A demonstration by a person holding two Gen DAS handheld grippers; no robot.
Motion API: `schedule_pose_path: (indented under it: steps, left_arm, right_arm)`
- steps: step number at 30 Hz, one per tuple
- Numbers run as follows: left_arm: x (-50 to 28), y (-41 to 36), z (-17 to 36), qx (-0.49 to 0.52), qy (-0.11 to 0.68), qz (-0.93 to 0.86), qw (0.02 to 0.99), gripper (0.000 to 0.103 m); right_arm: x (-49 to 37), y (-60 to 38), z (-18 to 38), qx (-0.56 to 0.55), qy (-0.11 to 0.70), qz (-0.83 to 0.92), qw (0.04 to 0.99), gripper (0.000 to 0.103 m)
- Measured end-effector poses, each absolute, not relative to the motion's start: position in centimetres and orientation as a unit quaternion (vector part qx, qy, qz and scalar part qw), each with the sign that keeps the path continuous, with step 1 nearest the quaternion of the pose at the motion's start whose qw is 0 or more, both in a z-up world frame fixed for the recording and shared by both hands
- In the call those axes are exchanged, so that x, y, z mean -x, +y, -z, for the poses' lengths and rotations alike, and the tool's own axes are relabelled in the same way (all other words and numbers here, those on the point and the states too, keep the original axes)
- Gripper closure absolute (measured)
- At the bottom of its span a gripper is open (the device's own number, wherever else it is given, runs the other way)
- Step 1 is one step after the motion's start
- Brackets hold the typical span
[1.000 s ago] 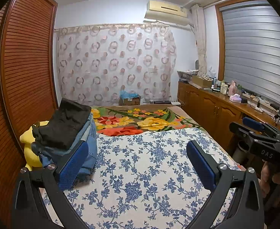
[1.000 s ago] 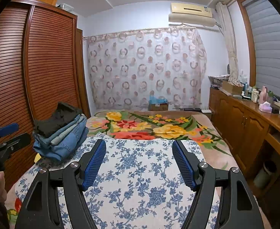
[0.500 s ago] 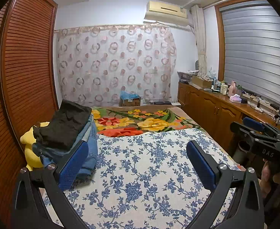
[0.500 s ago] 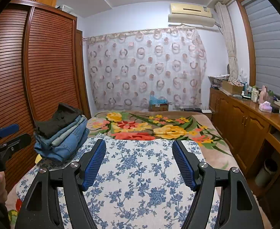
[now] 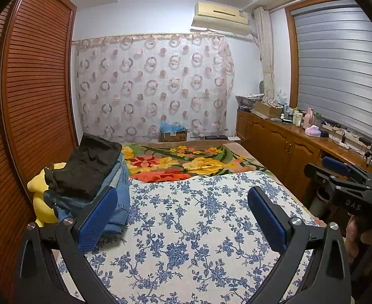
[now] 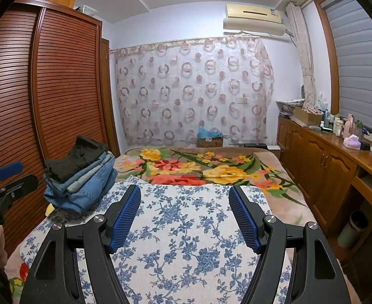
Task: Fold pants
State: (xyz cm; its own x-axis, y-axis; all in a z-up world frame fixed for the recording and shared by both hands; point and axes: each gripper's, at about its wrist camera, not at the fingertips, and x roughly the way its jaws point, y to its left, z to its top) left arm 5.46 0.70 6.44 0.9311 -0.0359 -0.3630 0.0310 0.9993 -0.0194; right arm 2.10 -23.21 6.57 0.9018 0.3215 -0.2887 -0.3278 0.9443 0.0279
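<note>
Nearest, the left gripper (image 5: pixel 182 216) and the right gripper (image 6: pixel 184 214) both hover with blue-padded jaws spread wide, grasping nothing, above the white bedspread printed with blue flowers (image 6: pixel 186 243). Beyond it lies a brown blanket with big yellow and red blooms (image 6: pixel 198 167). At the bed's left edge, against the slatted wooden wardrobe (image 6: pixel 59 88), sits one stack of folded pants (image 6: pixel 80 177): several blue jeans under one black pair, resting partly on a yellow plush toy (image 5: pixel 40 202). Farthest hangs a ring-patterned curtain (image 6: pixel 193 91).

Left gripper (image 5: pixel 183 217) hangs level, blue pads (image 5: pixel 97 217) spread wide, nothing between them. Right gripper (image 6: pixel 184 217) matches it, jaws wide apart and empty, a bare hand (image 5: pixel 363 235) wrapped around its handle.
</note>
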Motion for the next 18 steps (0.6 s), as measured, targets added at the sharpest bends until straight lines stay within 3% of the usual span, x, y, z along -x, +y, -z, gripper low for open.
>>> schedule_pose_path:
  steps: [18]
  left_arm:
    - [-5.42,0.74,-6.56,0.006,0.185,0.018,0.983,0.0]
  right_arm:
    - [-2.21,-23.15,-6.48,0.01,0.147,-0.165,0.975,0.029]
